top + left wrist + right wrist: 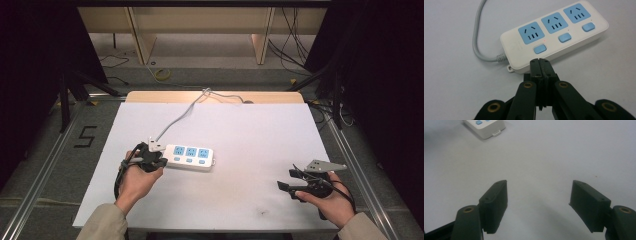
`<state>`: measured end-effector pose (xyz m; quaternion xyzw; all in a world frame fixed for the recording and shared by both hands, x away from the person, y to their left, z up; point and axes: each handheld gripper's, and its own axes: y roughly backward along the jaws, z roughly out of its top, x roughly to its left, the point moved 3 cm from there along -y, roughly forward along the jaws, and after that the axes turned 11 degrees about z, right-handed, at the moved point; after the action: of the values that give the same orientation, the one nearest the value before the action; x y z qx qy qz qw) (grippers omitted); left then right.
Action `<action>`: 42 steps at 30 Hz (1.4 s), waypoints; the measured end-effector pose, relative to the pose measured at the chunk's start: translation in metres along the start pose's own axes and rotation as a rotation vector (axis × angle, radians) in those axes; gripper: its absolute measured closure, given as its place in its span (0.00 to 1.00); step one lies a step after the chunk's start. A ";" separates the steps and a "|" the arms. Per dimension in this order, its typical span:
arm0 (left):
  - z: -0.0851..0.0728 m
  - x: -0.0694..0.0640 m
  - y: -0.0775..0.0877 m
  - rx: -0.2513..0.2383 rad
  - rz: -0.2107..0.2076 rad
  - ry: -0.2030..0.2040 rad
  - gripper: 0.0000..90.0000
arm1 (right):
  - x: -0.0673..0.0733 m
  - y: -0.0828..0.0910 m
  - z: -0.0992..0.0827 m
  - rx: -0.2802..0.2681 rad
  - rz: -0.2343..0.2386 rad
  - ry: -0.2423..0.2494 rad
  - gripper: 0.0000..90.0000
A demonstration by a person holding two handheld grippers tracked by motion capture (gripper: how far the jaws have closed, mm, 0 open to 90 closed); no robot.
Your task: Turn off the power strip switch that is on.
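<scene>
Beside the power strip, left gripper closed empty; right gripper spread wide on bare table.

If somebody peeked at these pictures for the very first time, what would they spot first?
Probably the white power strip with three bright blue sockets, lying left of the middle of the white table, its grey cable snaking away to the far edge. Next, the left gripper, its black jaws shut together, pointing at the strip's near end. The right gripper waits off at the table's right side with its jaws wide apart.
</scene>
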<state>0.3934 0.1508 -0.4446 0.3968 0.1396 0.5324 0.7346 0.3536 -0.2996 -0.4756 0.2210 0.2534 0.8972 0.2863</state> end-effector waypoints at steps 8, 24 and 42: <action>0.005 -0.001 -0.001 0.006 -0.005 -0.009 1.00 | 0.000 0.000 0.000 0.002 0.001 0.002 0.34; 0.016 -0.002 -0.005 0.010 -0.010 -0.005 1.00 | 0.000 0.000 0.000 0.003 0.002 0.005 0.34; 0.024 -0.005 -0.010 0.025 -0.017 -0.003 1.00 | 0.001 0.000 0.000 0.008 0.002 0.004 0.34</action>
<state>0.4131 0.1343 -0.4378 0.4053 0.1486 0.5237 0.7344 0.3529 -0.2993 -0.4758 0.2208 0.2572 0.8969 0.2840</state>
